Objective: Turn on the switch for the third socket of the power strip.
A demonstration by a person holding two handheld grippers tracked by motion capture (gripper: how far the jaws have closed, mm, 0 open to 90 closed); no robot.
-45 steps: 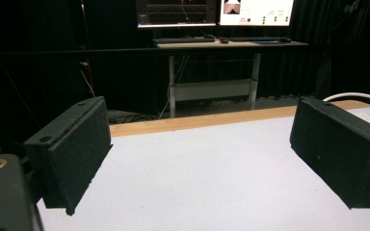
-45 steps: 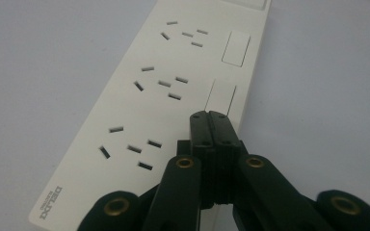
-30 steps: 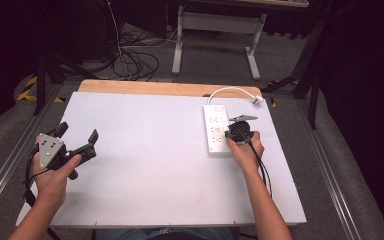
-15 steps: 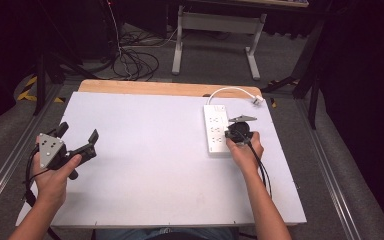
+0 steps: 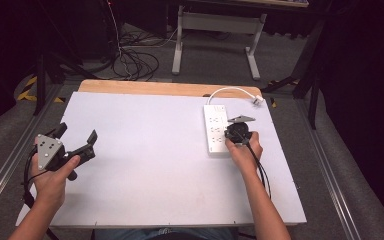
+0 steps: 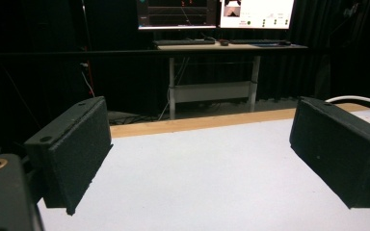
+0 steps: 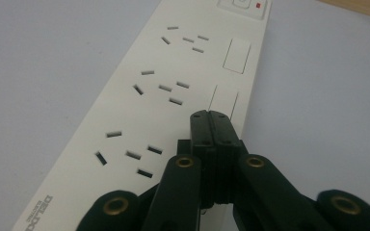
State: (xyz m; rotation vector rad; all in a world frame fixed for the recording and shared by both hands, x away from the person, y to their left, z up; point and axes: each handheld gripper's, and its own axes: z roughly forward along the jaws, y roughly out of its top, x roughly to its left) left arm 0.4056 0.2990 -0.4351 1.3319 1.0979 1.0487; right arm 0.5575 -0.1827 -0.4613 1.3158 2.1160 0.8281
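At right-centre of the high frame, our right claw [image 5: 239, 133] sits clamped empty over the power strip [image 5: 216, 127] on the bench [image 5: 155, 165]; left claw [image 5: 75, 141] wide open, empty. Suggest pressing straight down, steady.

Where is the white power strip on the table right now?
In the high view the white power strip lies lengthwise at the table's far right, its cord curling toward the back edge. The right gripper sits at its right edge, jaws shut.

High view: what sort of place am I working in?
Probably a lab or recording studio: black curtains, monitors on a back desk, loose cables on grey floor, and a white-topped table.
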